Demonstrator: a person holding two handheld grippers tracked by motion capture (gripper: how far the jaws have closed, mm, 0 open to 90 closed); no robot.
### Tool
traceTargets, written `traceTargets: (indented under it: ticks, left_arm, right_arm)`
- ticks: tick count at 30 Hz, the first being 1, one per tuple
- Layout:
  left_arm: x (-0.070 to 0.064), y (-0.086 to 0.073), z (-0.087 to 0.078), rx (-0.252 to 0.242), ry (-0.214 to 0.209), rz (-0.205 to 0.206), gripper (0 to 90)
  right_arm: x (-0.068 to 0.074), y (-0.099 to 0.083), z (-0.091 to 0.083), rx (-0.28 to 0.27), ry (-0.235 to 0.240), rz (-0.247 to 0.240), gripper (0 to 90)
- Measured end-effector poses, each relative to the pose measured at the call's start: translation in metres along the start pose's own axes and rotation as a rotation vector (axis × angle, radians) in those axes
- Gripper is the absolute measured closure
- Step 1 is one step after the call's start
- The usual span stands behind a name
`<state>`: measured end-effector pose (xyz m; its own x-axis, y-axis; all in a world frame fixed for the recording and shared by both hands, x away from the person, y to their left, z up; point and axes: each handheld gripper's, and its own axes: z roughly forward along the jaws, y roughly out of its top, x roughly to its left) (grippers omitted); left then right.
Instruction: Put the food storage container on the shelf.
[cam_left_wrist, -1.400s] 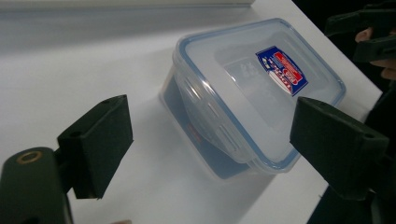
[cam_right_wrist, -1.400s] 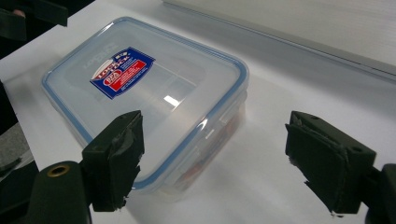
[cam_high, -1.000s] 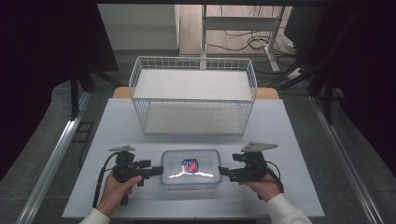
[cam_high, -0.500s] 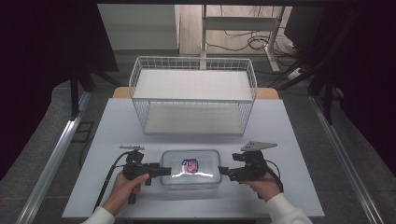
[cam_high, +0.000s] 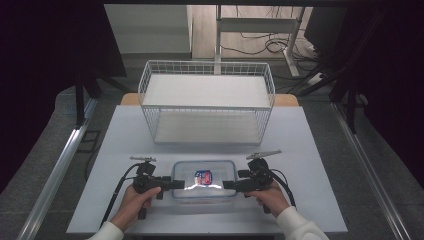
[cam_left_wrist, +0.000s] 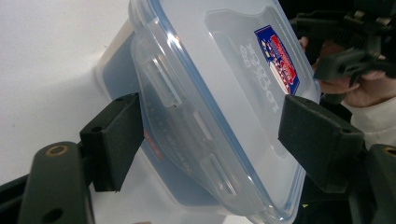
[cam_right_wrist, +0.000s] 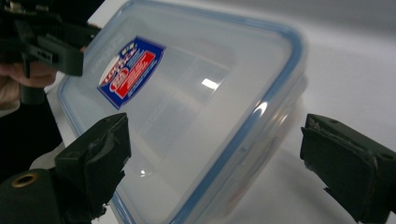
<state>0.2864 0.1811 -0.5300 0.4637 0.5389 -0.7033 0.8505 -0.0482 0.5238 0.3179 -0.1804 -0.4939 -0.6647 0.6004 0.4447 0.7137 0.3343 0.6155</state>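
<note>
a clear plastic box (cam_high: 204, 180) with a blue-edged snap lid and a red-and-blue sticker (cam_high: 202, 176) sits on the white surface (cam_high: 310, 150), between the wide-open left claw (cam_high: 176, 184) and right claw (cam_high: 227, 185), which grip nothing.

The left tool (cam_high: 176, 184) and the right tool (cam_high: 226, 185) are black handheld devices, each with two blocky black jaws faced with matte pads. In the left gripper view a brass-coloured ringed hole sits at the base of each jaw. A thin grey plate tops each tool, and a black cable trails from each. The person's left hand (cam_high: 134, 202) and right hand (cam_high: 270, 196) emerge from white sleeves.
</note>
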Motion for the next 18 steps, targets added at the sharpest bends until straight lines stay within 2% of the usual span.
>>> traceTargets:
  ticks: [4, 11, 15, 18]
  left_arm:
    - [0.0, 0.0, -0.001, -0.006, 0.0, -0.008, 24.1]
    - [-0.001, 0.0, -0.005, -0.029, 0.005, -0.02, 32.4]
    - [0.0, 0.0, -0.004, -0.029, 0.002, -0.025, 33.4]
    - [0.0, -0.001, -0.004, -0.024, -0.002, -0.028, 32.1]
  right_arm:
    - [0.0, -0.002, 0.003, 0.012, 0.028, 0.019, 14.7]
    - [-0.008, -0.002, -0.001, 0.025, 0.077, 0.128, 26.0]
    - [-0.013, -0.003, -0.003, 0.019, 0.103, 0.182, 30.8]
    - [-0.013, -0.003, -0.004, 0.022, 0.102, 0.185, 30.7]
